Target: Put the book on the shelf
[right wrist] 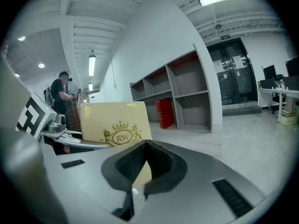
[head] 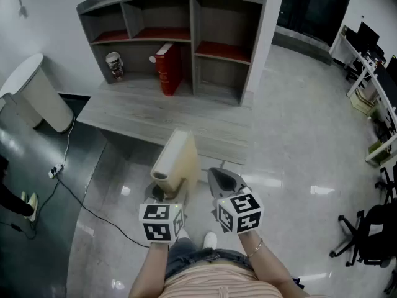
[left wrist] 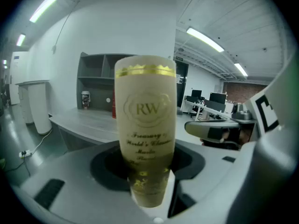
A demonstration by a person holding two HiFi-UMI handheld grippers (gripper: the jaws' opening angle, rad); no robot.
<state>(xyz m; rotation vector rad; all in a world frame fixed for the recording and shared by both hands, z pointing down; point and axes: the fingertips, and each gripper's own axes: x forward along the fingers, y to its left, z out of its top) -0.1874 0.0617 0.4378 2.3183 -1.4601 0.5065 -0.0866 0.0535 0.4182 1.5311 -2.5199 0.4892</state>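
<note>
At far left of the head view, a white bin (head: 37, 95) stands beside the grey desk (head: 155, 126), which carries the shelf unit (head: 193, 17). In the lower left compartment sits a small tin (head: 114, 66). In the lower middle compartment a red book (head: 169, 69) stands upright, just beside the divider at its right. I can make out nothing in the other compartments.

Nearer to me, short of the desk edge and well apart from the shelf unit, my left gripper (head: 162, 194) clamps the cream book (head: 177, 160). Its jaws are spread wide around the book's thickness and press on its lower end. The spine, with a gold "RW" crest, faces the gripper's camera (left wrist: 145, 120), and the book rises upright above the floor. To its right, my right gripper (head: 224, 180) hangs just beside the book with its jaws closed together and nothing between them. Office chairs (head: 366, 234) stand at far right.

I judge the step in hand to be the carry to the shelf. To do it well:
- I should lift the book clear of the desk edge before moving it forward.
- I should hold it upright, since so low a grip may let the top swing.
- I should aim for the space left of the red book.
- I should seat the bottom edge on the board before loosening the jaws.
- The right gripper may steady the free cover if the book leans.
</note>
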